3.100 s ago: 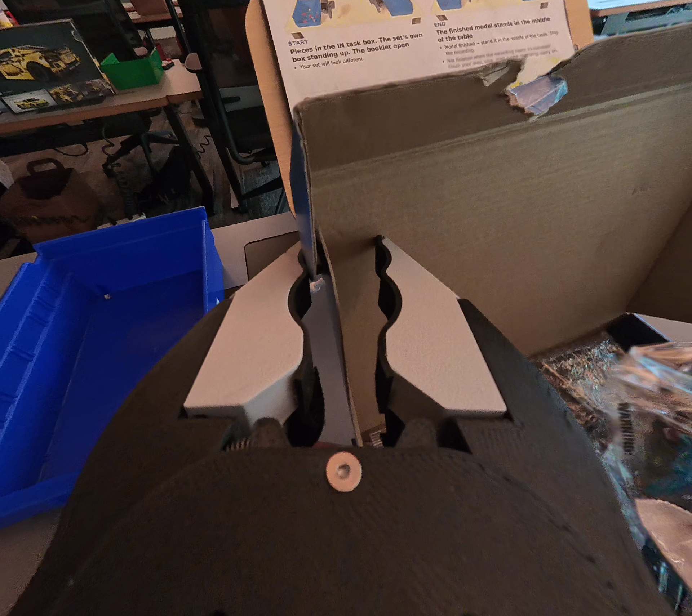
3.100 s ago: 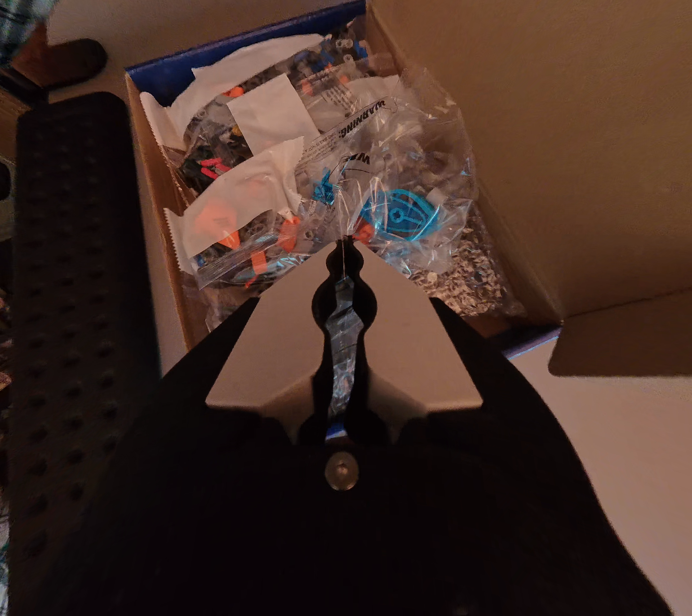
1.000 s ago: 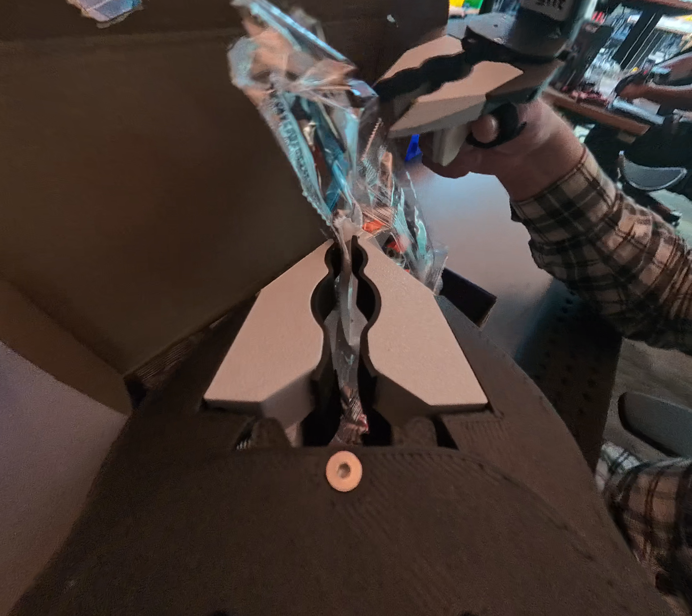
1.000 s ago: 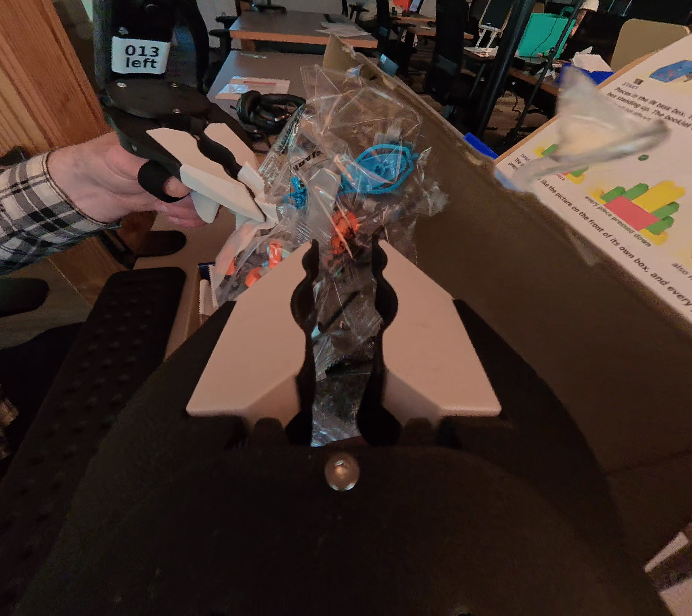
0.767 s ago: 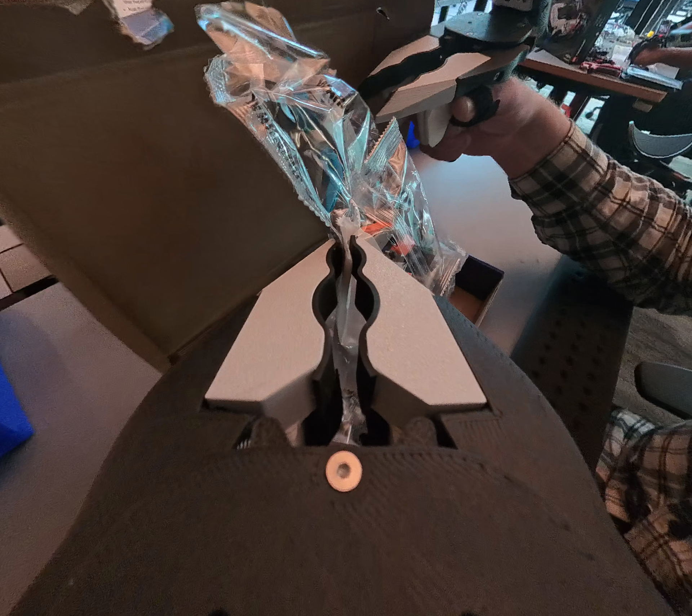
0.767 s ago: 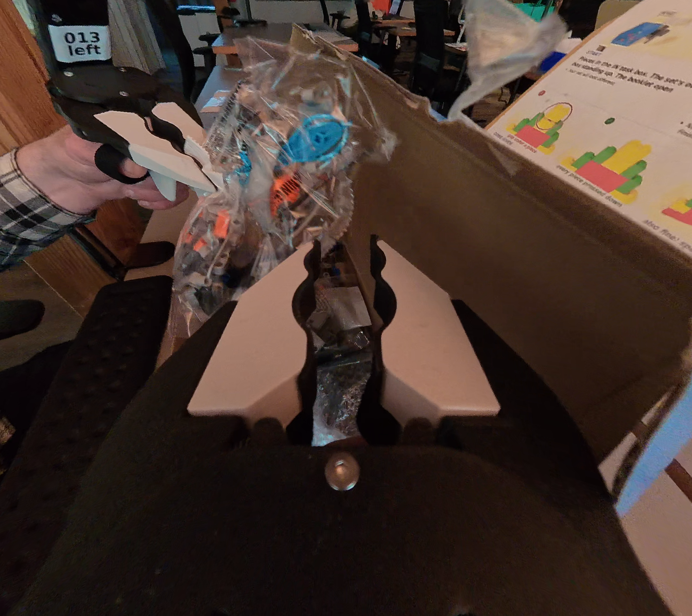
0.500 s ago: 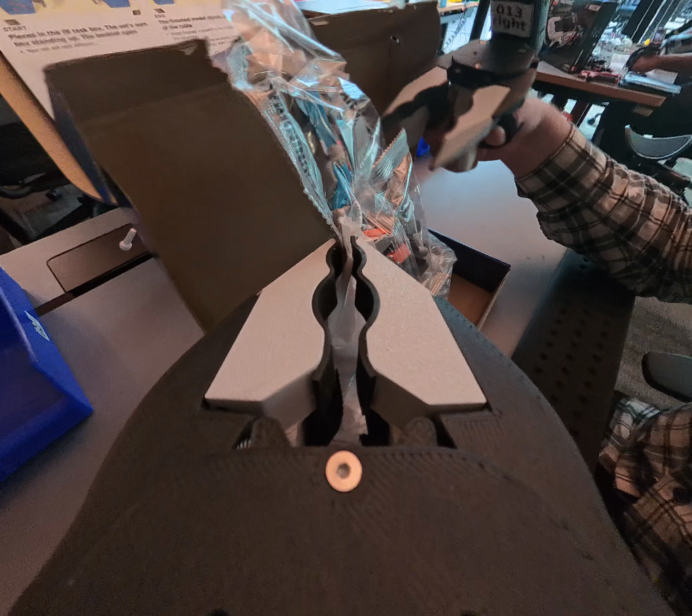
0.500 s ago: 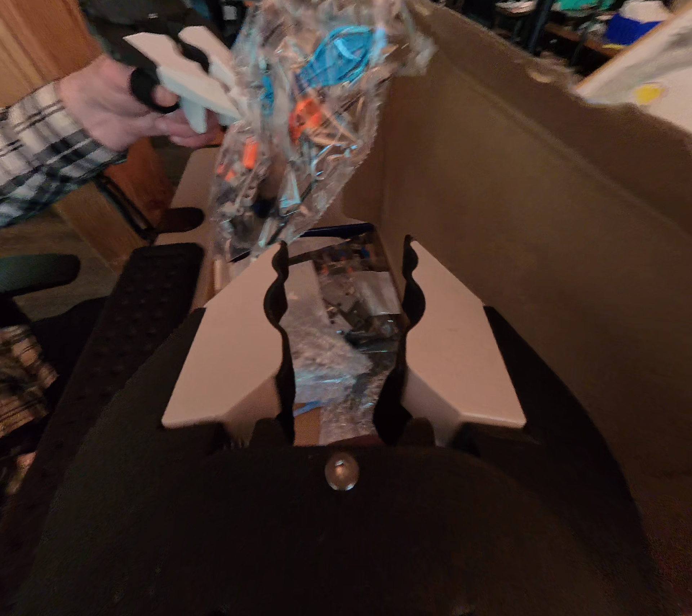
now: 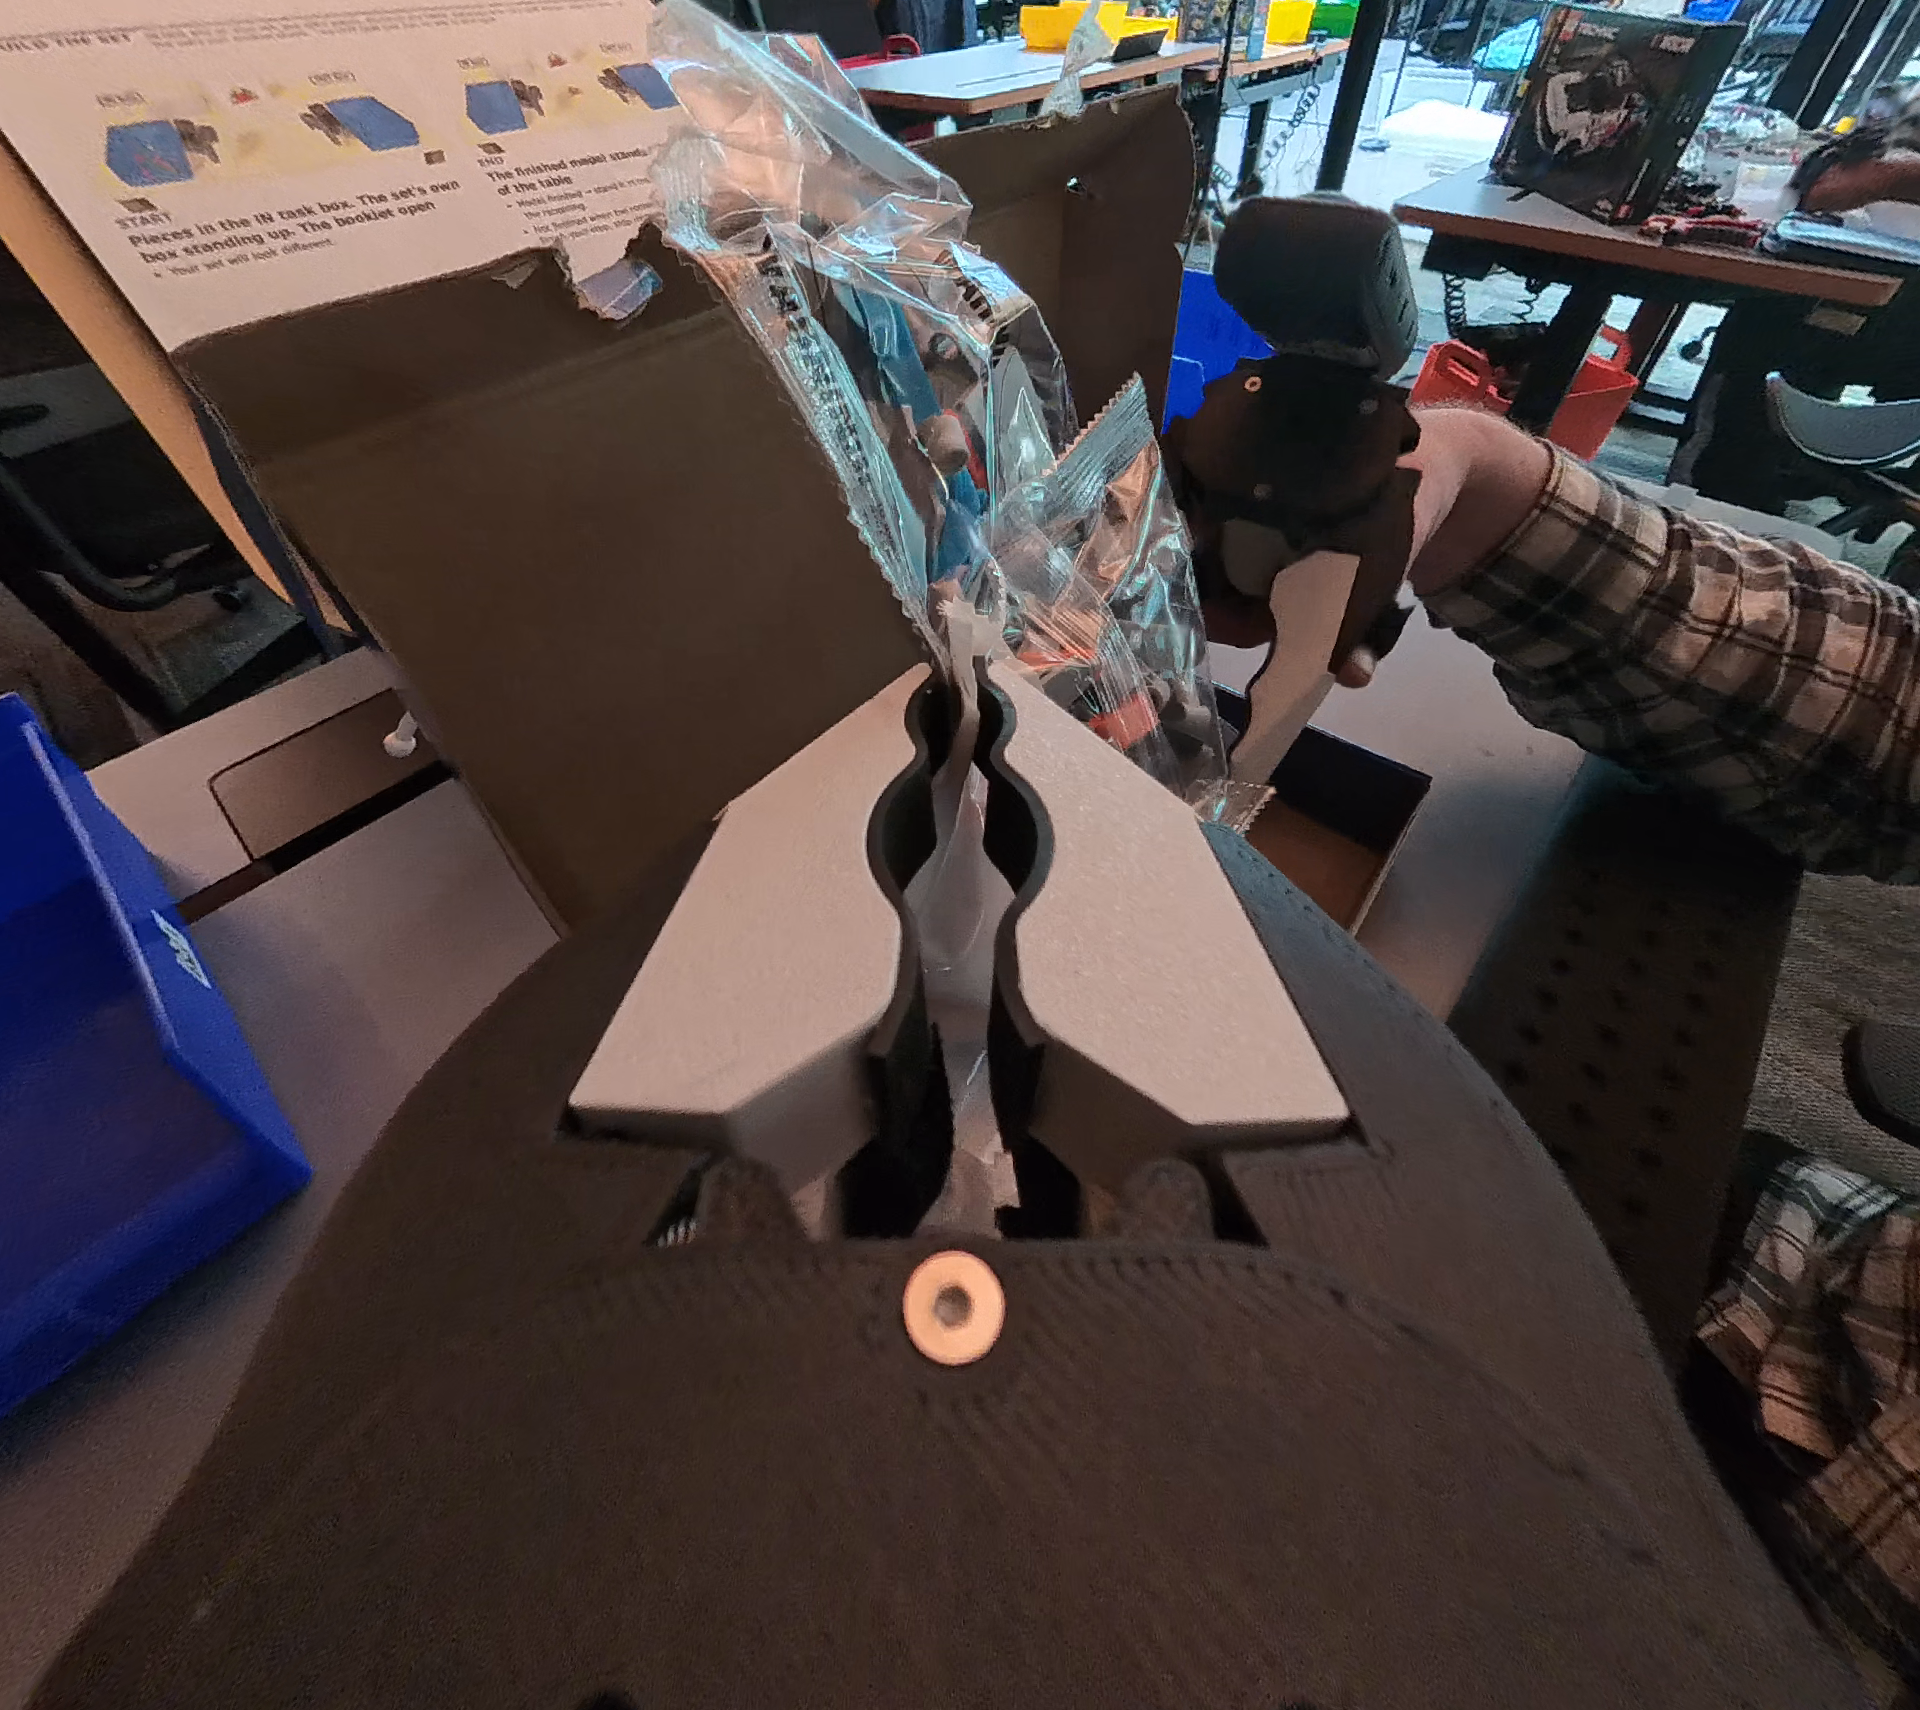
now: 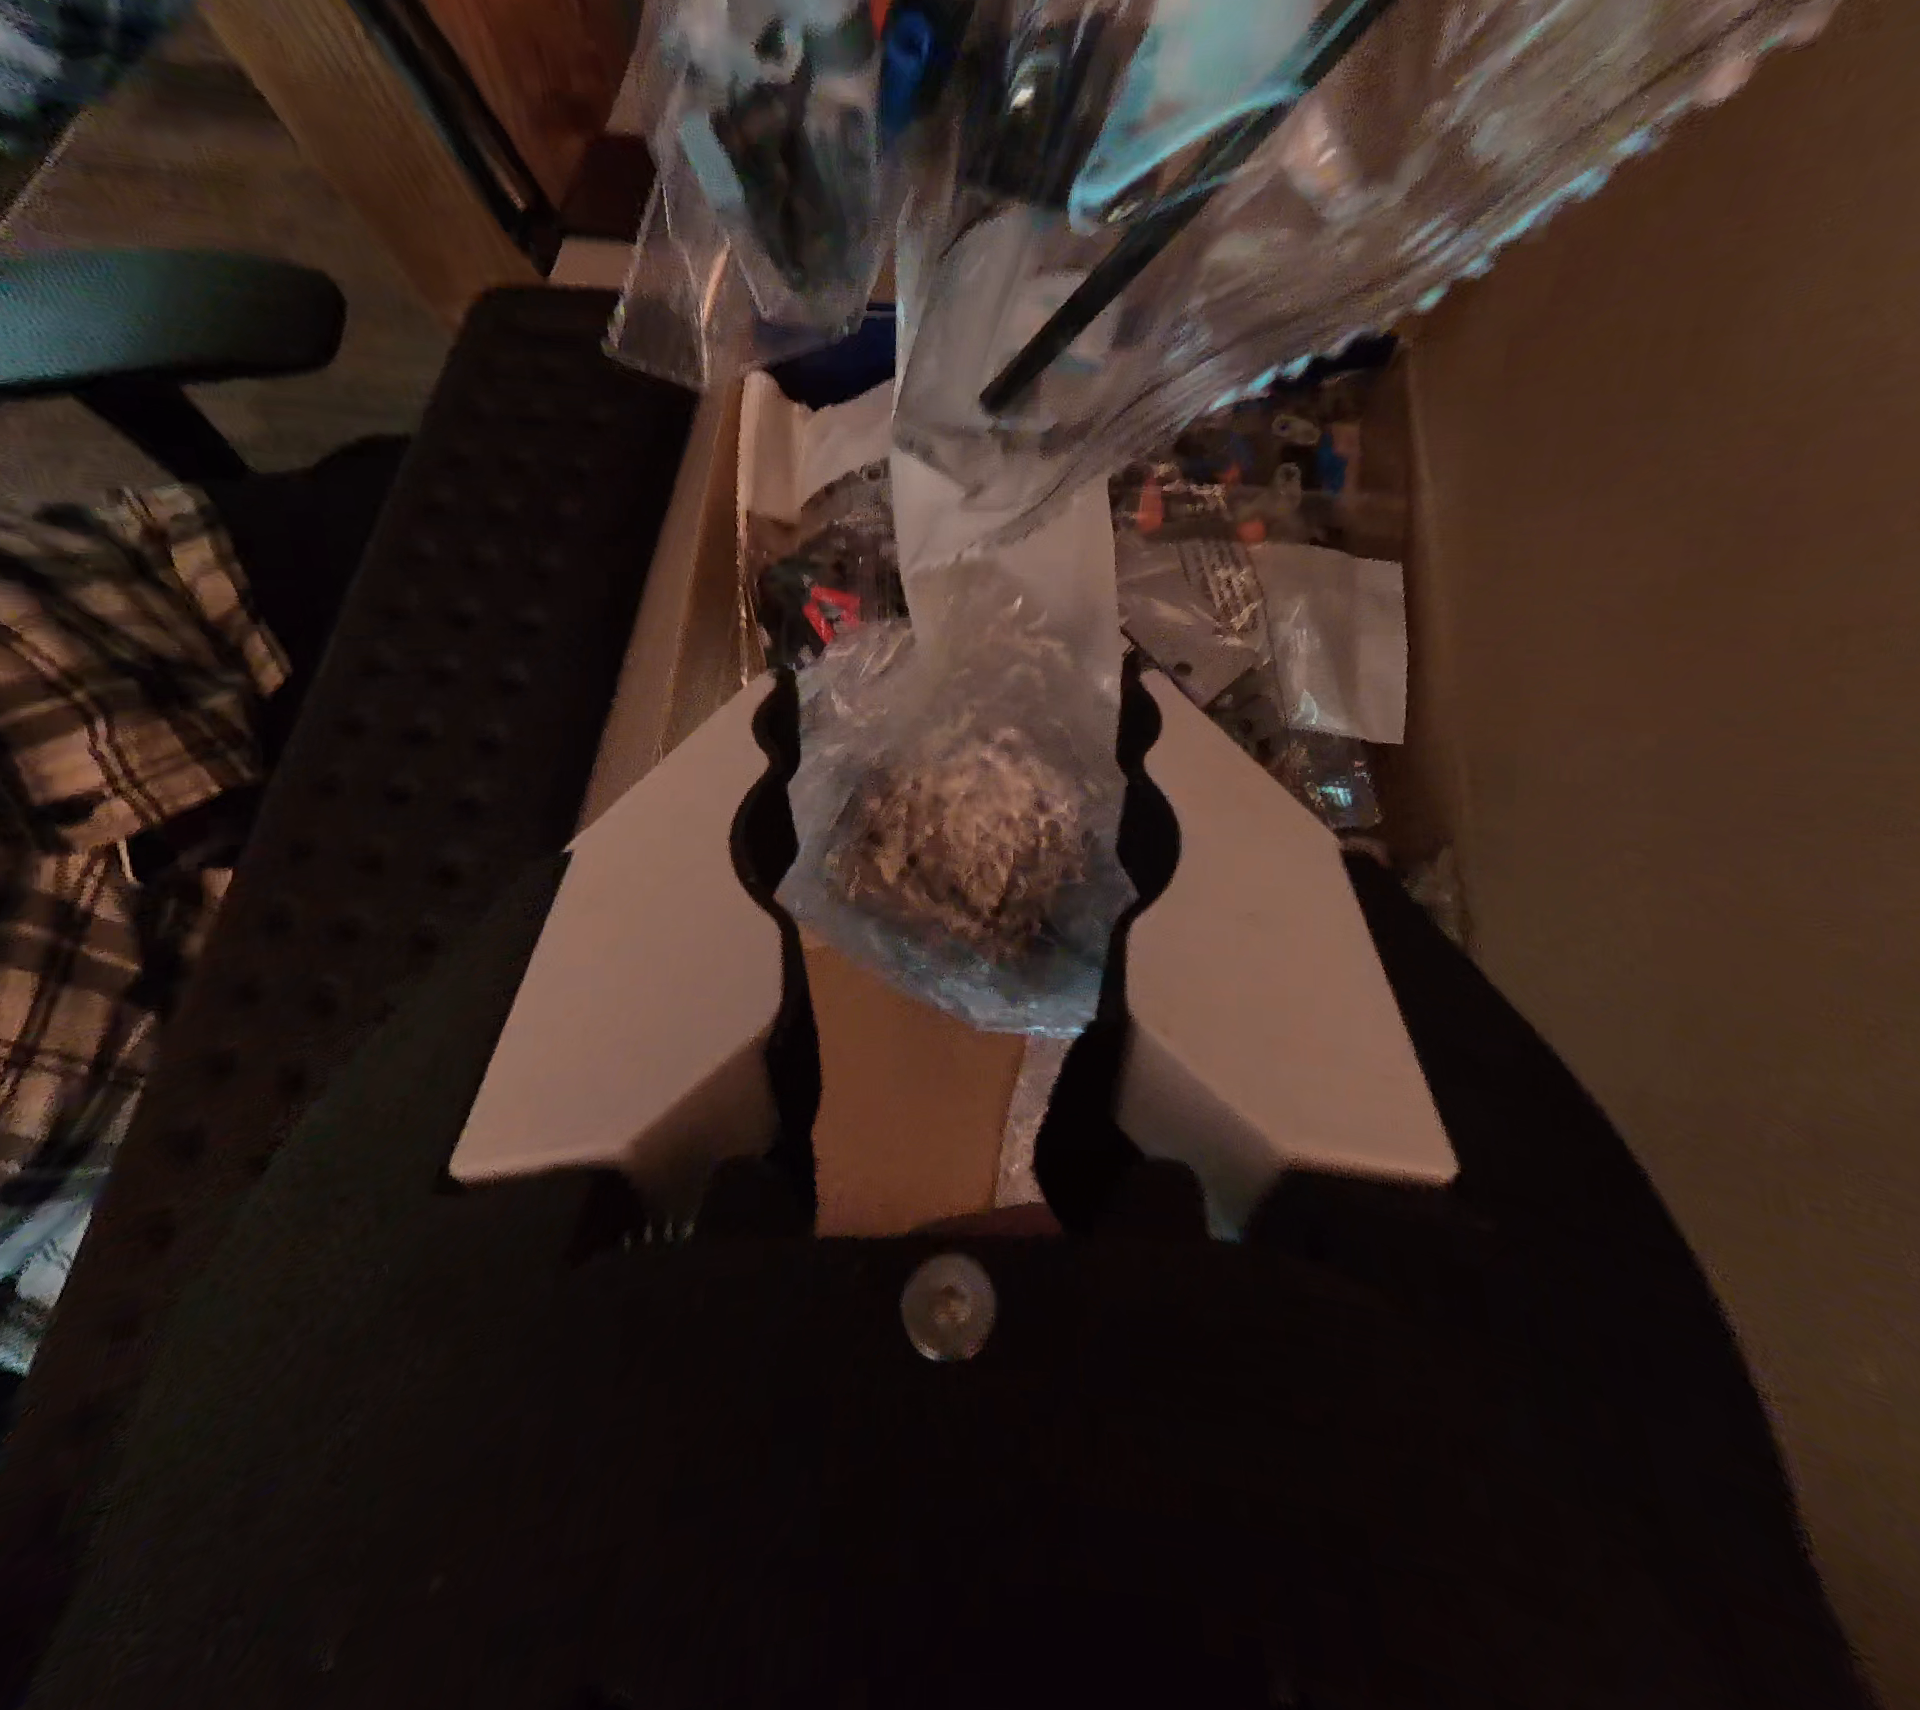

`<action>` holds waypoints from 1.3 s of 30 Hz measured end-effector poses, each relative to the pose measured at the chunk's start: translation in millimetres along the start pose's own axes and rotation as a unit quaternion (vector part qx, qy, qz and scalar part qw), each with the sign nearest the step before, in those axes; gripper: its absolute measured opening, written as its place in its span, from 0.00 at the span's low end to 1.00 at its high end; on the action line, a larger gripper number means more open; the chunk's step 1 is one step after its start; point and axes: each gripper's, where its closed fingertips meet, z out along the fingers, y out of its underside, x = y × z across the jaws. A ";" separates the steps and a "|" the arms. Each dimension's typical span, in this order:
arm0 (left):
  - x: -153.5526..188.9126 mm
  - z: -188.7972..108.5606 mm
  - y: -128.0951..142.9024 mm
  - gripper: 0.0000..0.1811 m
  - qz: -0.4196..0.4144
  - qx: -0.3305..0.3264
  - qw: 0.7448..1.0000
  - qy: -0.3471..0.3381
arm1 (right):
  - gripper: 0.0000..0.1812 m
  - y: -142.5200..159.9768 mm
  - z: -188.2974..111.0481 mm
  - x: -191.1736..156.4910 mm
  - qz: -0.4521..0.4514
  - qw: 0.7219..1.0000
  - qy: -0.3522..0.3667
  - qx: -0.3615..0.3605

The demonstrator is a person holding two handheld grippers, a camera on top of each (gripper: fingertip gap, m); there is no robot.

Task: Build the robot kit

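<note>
Clear plastic is what we have clenched in our left gripper (image 9: pixel 966 684): its jaws are pinched on the lower edge of a bag of parts (image 9: pixel 935 413), which stands up above the open cardboard box (image 9: pixel 582 538) on the desk (image 9: pixel 374 912). Half a second ago our right gripper (image 10: pixel 951 725) was level with that bag; now it has tipped downward into the box with its jaws spread wide and nothing between them, only a small bag of tiny pieces (image 10: pixel 951 839) lying below the gap. So the lifted bag hangs from the left side alone, and the right is nearest the packets left inside. A blue bin (image 9: pixel 114 1068) sits at the left, apart from the box. The right wrist view is dark and the bag overhead is smeared by motion, so we cannot tell its contents beyond blue and orange bits. The box floor is mostly covered by packets, and the printed sheet (image 9: pixel 312 91) behind is partly cut off.
</note>
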 end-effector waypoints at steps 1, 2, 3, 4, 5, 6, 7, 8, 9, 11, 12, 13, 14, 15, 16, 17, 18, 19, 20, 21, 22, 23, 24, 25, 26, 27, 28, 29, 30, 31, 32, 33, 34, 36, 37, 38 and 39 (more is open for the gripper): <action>-0.4 0.2 -1.1 0.00 0.000 0.003 1.000 -0.003 | 0.30 2.3 -0.7 0.6 0.003 1.000 -0.003 -0.002; -0.7 -0.1 -2.2 0.00 0.000 0.006 1.000 -0.006 | 0.23 4.9 -1.9 0.7 0.006 1.000 -0.007 -0.007; -0.6 -0.7 -3.3 0.00 0.001 0.009 1.000 -0.008 | 0.18 6.8 -4.1 1.6 0.001 1.000 -0.006 -0.009; -0.1 -2.0 -5.4 0.00 0.004 0.013 1.000 -0.010 | 0.12 6.7 -7.8 2.7 -0.005 1.000 -0.003 -0.007; 0.8 -3.6 -7.9 0.00 0.003 0.018 1.000 -0.009 | 0.07 5.1 -12.2 3.1 -0.009 1.000 -0.002 0.001; 1.2 -5.8 -11.1 0.00 0.001 0.023 1.000 -0.008 | 0.05 3.0 -17.2 4.3 -0.012 1.000 0.001 0.010; 2.1 -7.7 -13.5 0.00 0.001 0.026 1.000 -0.005 | 0.04 0.9 -22.2 6.4 -0.017 1.000 0.009 0.016; 3.0 -9.1 -16.0 0.00 0.007 0.027 1.000 -0.006 | 0.03 -1.1 -26.3 7.7 -0.022 0.999 0.015 0.021; 5.6 -10.4 -18.5 0.00 0.012 0.027 1.000 -0.003 | 0.02 -2.4 -28.9 8.5 -0.023 0.999 0.018 0.026; 7.0 -11.4 -21.7 0.00 0.026 0.019 0.999 -0.002 | 0.02 -1.9 -31.4 10.9 -0.019 0.999 0.018 0.030; 7.3 -10.4 -22.5 0.00 0.029 0.018 0.999 -0.003 | 0.02 -1.1 -32.3 10.7 -0.022 0.999 0.018 0.029; 7.5 -9.3 -22.6 0.00 0.029 0.019 0.999 -0.003 | 0.02 -0.4 -33.8 9.9 -0.026 0.999 0.018 0.029; 5.5 -8.6 -20.9 0.00 0.026 0.017 1.000 -0.005 | 0.02 -0.3 -36.1 11.1 -0.029 0.999 0.023 0.029; 1.9 -8.3 -18.8 0.00 0.017 0.016 1.000 -0.008 | 0.02 -1.2 -38.6 13.9 -0.030 0.999 0.034 0.030; -0.1 -8.6 -17.6 0.00 0.010 0.018 1.000 -0.008 | 0.02 -2.5 -40.1 14.6 -0.031 0.998 0.040 0.029; -0.7 -10.5 -17.8 0.00 0.013 0.022 1.000 -0.011 | 0.02 -4.9 -40.3 13.1 -0.035 0.998 0.044 0.029; -0.6 -14.4 -20.8 0.00 0.017 0.027 0.999 -0.016 | 0.02 -9.7 -39.9 11.4 -0.039 0.997 0.048 0.035; -0.1 -19.9 -26.4 0.00 0.018 0.037 0.999 -0.018 | 0.03 -16.6 -38.8 9.8 -0.041 0.997 0.050 0.048; -1.1 -25.7 -32.4 0.00 0.021 0.045 0.999 -0.023 | 0.04 -24.3 -36.9 7.3 -0.043 0.996 0.048 0.065; -2.7 -30.8 -37.6 0.00 0.023 0.049 0.998 -0.028 | 0.05 -31.8 -34.6 4.4 -0.048 0.995 0.045 0.081; -4.2 -35.2 -42.1 0.00 0.025 0.051 0.998 -0.033 | 0.05 -38.8 -32.6 2.5 -0.057 0.993 0.048 0.094; -5.2 -39.1 -46.3 0.00 0.030 0.051 0.998 -0.038 | 0.07 -44.4 -30.4 1.2 -0.063 0.991 0.053 0.104; -5.8 -42.3 -49.8 0.00 0.037 0.047 0.997 -0.043 | 0.09 -48.4 -28.4 -0.1 -0.065 0.990 0.056 0.110; -5.6 -45.2 -53.7 0.00 0.044 0.045 0.997 -0.048 | 0.13 -51.1 -27.2 0.1 -0.064 0.990 0.060 0.114; -5.6 -48.4 -57.9 0.00 0.050 0.044 0.996 -0.053 | 0.18 -52.7 -27.1 1.8 -0.060 0.989 0.065 0.118; -6.4 -52.4 -62.0 0.00 0.055 0.044 0.996 -0.058 | 0.22 -55.0 -28.8 6.1 -0.057 0.988 0.076 0.125; -8.7 -57.8 -67.2 0.00 0.058 0.049 0.995 -0.065 | 0.28 -59.2 -33.8 13.4 -0.050 0.984 0.094 0.141; -12.7 -64.7 -73.4 0.00 0.054 0.060 0.994 -0.073 | 0.32 -63.5 -40.7 20.5 -0.039 0.980 0.108 0.161; -17.4 -71.9 -78.2 0.00 0.049 0.067 0.993 -0.079 | 0.33 -65.9 -47.5 26.8 -0.027 0.977 0.117 0.176; -23.7 -79.1 -82.1 0.00 0.050 0.071 0.992 -0.091 | 0.33 -66.5 -54.3 35.1 -0.020 0.973 0.134 0.189; -28.8 -84.9 -85.6 0.00 0.052 0.071 0.991 -0.101 | 0.33 -66.1 -59.7 43.0 -0.014 0.969 0.150 0.198; -32.7 -89.7 -89.1 0.00 0.052 0.070 0.990 -0.108 | 0.30 -64.8 -61.5 46.0 -0.008 0.968 0.151 0.202; -36.7 -93.9 -92.4 0.00 0.053 0.066 0.990 -0.115 | 0.30 -62.5 -60.6 47.3 -0.002 0.969 0.146 0.201; -47.2 -101.5 -99.4 0.00 0.055 0.061 0.988 -0.131 | 0.29 -56.9 -56.9 51.1 0.001 0.970 0.148 0.192; -54.3 -105.5 -103.6 0.00 0.055 0.062 0.987 -0.139 | 0.29 -54.1 -55.3 53.4 0.004 0.971 0.149 0.187; -61.8 -109.8 -108.6 0.00 0.053 0.068 0.985 -0.147 | 0.28 -52.4 -55.0 55.6 0.006 0.971 0.151 0.187; -69.5 -114.4 -113.4 0.00 0.047 0.072 0.984 -0.153 | 0.27 -51.7 -55.9 57.0 0.009 0.970 0.152 0.190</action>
